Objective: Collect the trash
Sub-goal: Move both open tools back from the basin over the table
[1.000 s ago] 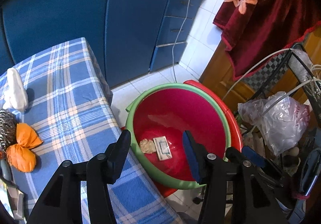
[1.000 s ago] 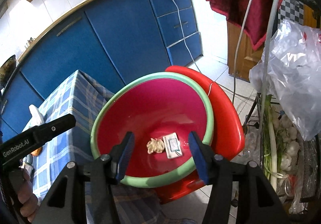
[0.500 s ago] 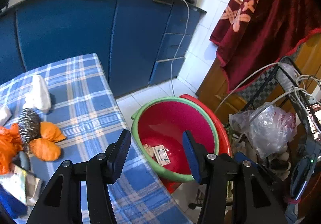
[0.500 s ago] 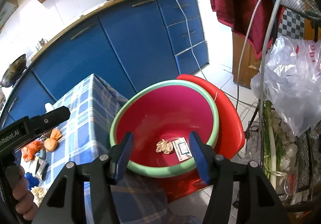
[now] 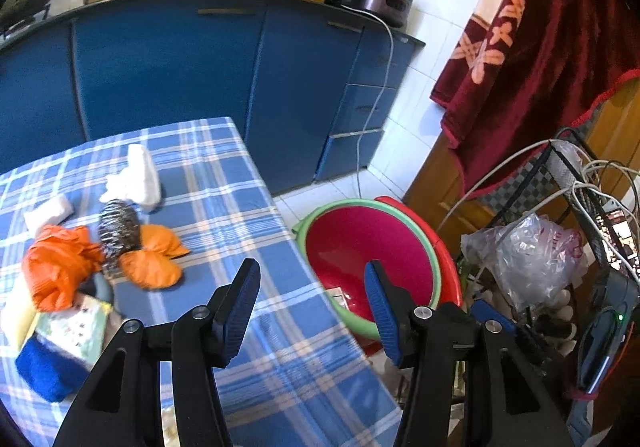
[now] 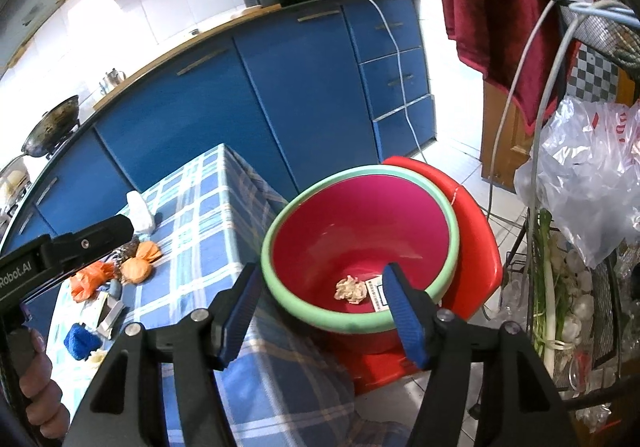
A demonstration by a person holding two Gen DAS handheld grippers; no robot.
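A kitchen seen from two hand-held grippers. The left gripper (image 5: 310, 299) has its jaws spread and empty above the edge of a table (image 5: 224, 183) covered in blue plaid cloth. The right gripper (image 6: 320, 297) is also empty, its jaws opening, above a red basin (image 6: 446, 203) with a green rim that stands on the floor just beside the table. In the basin lie a crumpled paper wad (image 6: 351, 289) and a small printed card (image 6: 376, 293).

More trash lies on the table: orange wrappers (image 5: 150, 267), white tissue (image 5: 134, 179), a blue sponge (image 5: 46, 373). These look light, soft and crushable; pinching a raised fold should hold them. A metal scourer (image 5: 119, 231) sits among them, touching the wrappers.
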